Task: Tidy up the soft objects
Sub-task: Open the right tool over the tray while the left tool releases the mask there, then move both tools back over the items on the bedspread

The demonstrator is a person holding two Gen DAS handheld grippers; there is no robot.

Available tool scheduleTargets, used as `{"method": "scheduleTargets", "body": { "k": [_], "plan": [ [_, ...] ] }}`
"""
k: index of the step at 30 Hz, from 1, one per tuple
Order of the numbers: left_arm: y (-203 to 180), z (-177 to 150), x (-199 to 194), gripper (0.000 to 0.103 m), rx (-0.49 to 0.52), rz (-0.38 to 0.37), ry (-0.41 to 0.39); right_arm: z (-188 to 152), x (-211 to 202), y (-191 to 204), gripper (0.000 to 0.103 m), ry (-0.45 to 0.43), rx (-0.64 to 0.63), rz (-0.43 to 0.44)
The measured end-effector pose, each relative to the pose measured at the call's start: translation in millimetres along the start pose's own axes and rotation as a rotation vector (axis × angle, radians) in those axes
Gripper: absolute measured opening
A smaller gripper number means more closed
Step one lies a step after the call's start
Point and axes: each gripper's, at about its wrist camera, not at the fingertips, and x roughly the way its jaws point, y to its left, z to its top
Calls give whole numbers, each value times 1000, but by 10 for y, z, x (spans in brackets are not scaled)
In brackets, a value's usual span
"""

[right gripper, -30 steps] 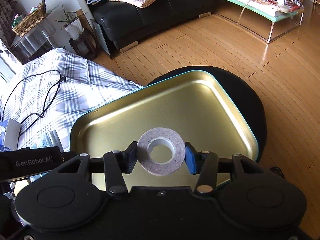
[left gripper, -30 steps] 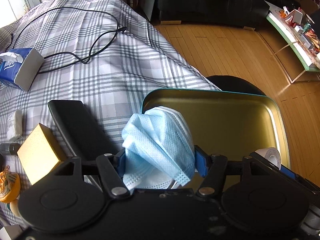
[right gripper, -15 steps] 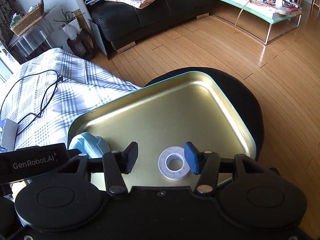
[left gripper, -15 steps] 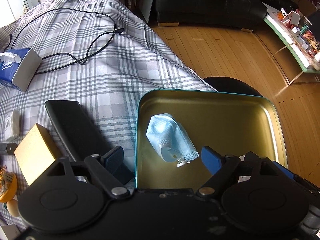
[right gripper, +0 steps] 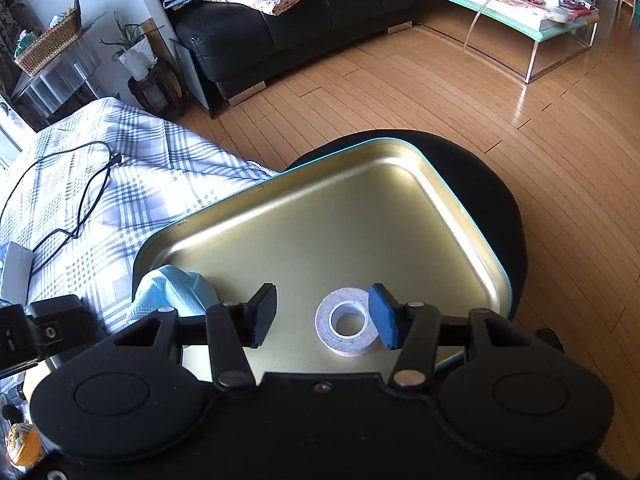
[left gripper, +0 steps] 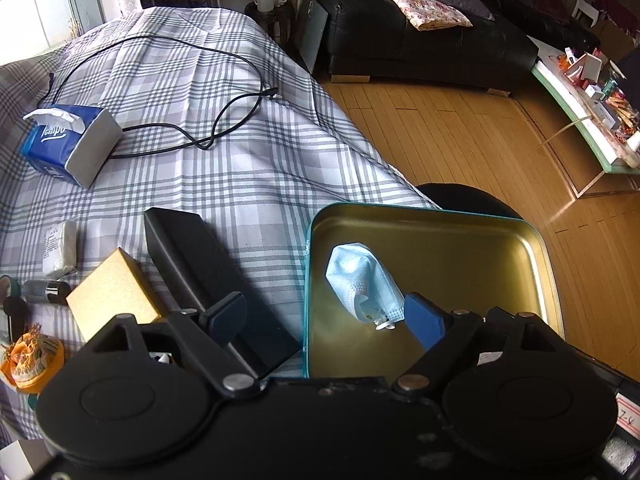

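Observation:
A gold metal tray with a teal rim (left gripper: 532, 236) (right gripper: 452, 200) rests on a black stool beside the bed. A crumpled light blue face mask (left gripper: 360, 280) (right gripper: 172, 288) lies in its near left corner. A white tape roll (right gripper: 347, 322) lies flat in the tray near its front edge. My left gripper (left gripper: 326, 316) is open and empty above the tray's left rim, its right finger close to the mask. My right gripper (right gripper: 322, 316) is open and empty just above the tape roll.
On the plaid bed cover lie a black case (left gripper: 208, 272), a tan sponge block (left gripper: 114, 294), a blue tissue pack (left gripper: 68, 140), a black cable (left gripper: 224, 120), a small white packet (left gripper: 60, 248) and an orange item (left gripper: 30, 360). A black sofa (right gripper: 304, 20) and a glass table (right gripper: 520, 16) stand beyond on the wooden floor.
Both grippers opened. The left let the face mask drop into the tray, the right let the tape roll drop flat into it. Both have since drawn back and opened wider.

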Motion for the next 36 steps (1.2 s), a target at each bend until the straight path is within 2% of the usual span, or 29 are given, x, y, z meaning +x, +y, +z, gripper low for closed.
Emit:
{"method": "scheduleTargets", "body": {
  "k": [5, 12, 20, 28, 36],
  "plan": [
    [308, -110, -235, 87, -37, 31, -31, -6, 2, 45, 52, 1, -19, -15],
    [923, -361, -583, 89, -108, 115, -68, -23, -20, 155, 52, -9, -75, -55],
    [1668, -669, -939, 91, -257, 218, -88, -77, -144, 387, 52, -51, -165, -103],
    [2089, -1001, -1199, 91, -347, 288, -90, -175, -493, 902, 52, -110, -276, 8],
    [2195, -1171, -1284, 92, -374, 261, -96, -390, -775, 1636, 52, -109, -440, 167]
  ]
}}
